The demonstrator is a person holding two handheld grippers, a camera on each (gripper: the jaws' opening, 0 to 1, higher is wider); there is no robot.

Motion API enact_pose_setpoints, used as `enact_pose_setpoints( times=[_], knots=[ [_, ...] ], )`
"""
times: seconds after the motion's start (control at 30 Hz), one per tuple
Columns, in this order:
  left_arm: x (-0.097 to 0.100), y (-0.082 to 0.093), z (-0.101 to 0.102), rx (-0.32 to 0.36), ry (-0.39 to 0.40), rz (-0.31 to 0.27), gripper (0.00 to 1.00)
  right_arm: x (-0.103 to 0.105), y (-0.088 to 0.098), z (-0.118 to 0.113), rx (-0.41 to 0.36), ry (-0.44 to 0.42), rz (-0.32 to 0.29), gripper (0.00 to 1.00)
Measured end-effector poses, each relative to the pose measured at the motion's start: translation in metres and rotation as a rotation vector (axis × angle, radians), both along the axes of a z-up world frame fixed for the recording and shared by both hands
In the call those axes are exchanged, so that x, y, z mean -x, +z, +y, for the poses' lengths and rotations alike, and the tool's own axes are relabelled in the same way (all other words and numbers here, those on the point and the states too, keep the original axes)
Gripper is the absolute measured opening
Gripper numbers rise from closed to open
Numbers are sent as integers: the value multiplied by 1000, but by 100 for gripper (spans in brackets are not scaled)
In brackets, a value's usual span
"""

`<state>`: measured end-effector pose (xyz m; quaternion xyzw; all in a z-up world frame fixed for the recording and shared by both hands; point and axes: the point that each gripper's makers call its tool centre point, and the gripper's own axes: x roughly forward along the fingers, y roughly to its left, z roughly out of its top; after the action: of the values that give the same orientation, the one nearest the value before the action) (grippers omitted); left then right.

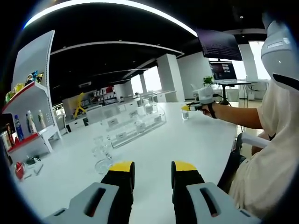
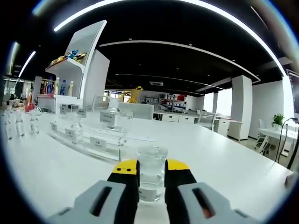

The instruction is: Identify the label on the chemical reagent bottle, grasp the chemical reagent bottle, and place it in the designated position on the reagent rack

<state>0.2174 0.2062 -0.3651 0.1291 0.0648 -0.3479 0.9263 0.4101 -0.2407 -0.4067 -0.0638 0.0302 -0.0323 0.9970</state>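
Right gripper view: the right hand-held gripper (image 2: 152,173) clamps a clear glass bottle (image 2: 152,172) by its body, label low, just above the white counter (image 2: 224,154), likely for carrying to the clear rack (image 2: 88,135) beside it. The left hand-held gripper (image 1: 153,170) hovers released, holding nothing. Shelves (image 2: 77,79) and office desks lie beyond.

Left gripper (image 1: 152,173) sits low at 6 o'clock, jaws parted with nothing between them. Right gripper (image 2: 150,173) has its jaws closed against the bottle's sides. In the left gripper view it's out at 2 o'clock, on the person's outstretched forearm (image 1: 236,116).
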Motion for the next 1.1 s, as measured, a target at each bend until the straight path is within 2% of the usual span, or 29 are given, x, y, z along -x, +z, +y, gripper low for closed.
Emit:
enact_pose_setpoints(
  times=[1.1],
  knots=[
    [3, 0, 2, 4, -11, -3, 32, 2, 6, 10, -15, 22, 0, 19]
  ],
)
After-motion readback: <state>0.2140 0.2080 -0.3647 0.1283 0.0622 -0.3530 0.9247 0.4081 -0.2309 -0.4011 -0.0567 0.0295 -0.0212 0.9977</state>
